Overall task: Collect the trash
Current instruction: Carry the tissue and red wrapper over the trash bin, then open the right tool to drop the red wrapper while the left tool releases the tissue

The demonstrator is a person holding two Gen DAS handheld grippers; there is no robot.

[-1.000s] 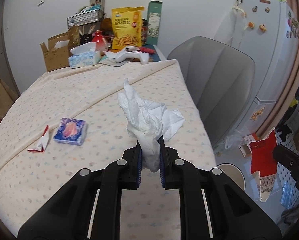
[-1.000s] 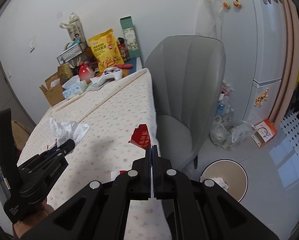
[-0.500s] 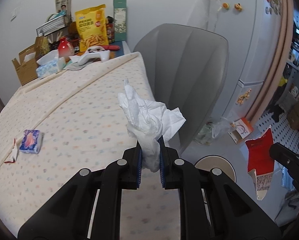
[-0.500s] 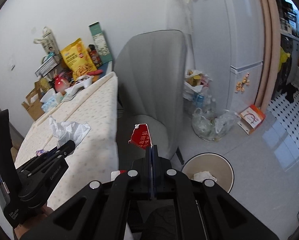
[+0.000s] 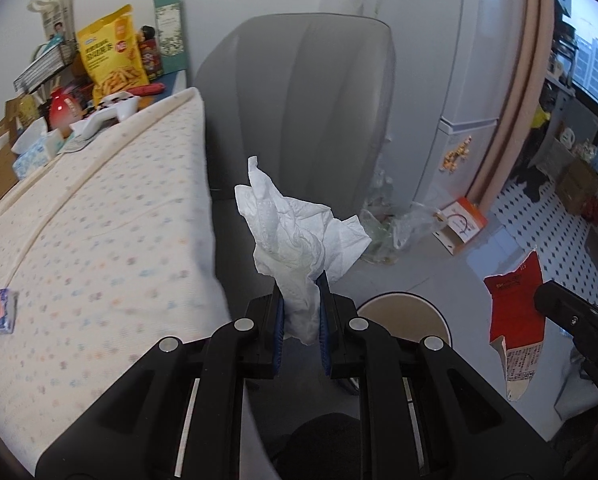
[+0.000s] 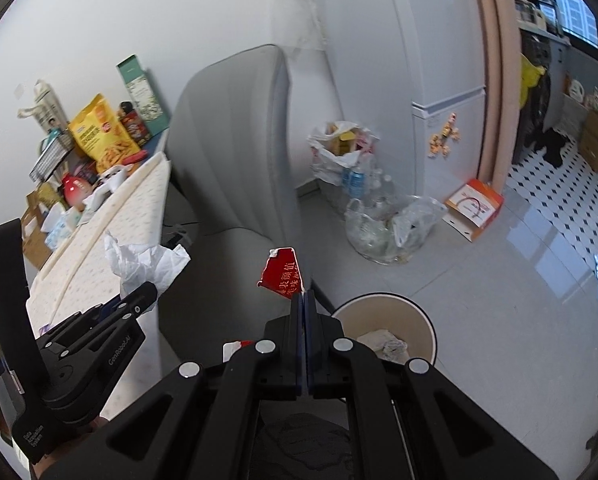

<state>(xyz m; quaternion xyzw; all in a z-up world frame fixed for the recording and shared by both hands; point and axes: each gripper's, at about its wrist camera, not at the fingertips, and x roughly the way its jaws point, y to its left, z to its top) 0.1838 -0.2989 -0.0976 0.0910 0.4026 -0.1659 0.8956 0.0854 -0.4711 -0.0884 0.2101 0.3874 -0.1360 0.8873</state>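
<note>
Pale tiled floor [image 6: 479,300] with a grey chair [image 6: 235,152] mid-frame and a white fridge [image 6: 431,80] behind, upper right. Counter [image 5: 91,240] under a dotted cloth fills the left of the left wrist view; a small blue packet [image 5: 3,310] lies at its left edge, and boxes and a yellow snack bag [image 5: 113,56] crowd the far end, upper left.

Containers: a round beige bin [image 6: 383,332] stands on the floor at lower centre-right of the right wrist view, with crumpled pale paper inside. A clear plastic bag [image 6: 391,224] of bottles sits by the fridge, and a white bag [image 6: 339,148] of packages behind it.

Left tongs [image 5: 301,312] narrow, clamped on a crumpled white tissue [image 5: 295,232] that stands up from the blue pads, in front of the chair seat, with the bin rim just right of the tips. Right tongs [image 6: 303,308] pressed nearly together on a torn red wrapper [image 6: 281,272], which sticks up from the tips, left of the bin. Both tongs tilt downward, side by side; in the left view the wrapper [image 5: 517,308] hangs at right.
</note>
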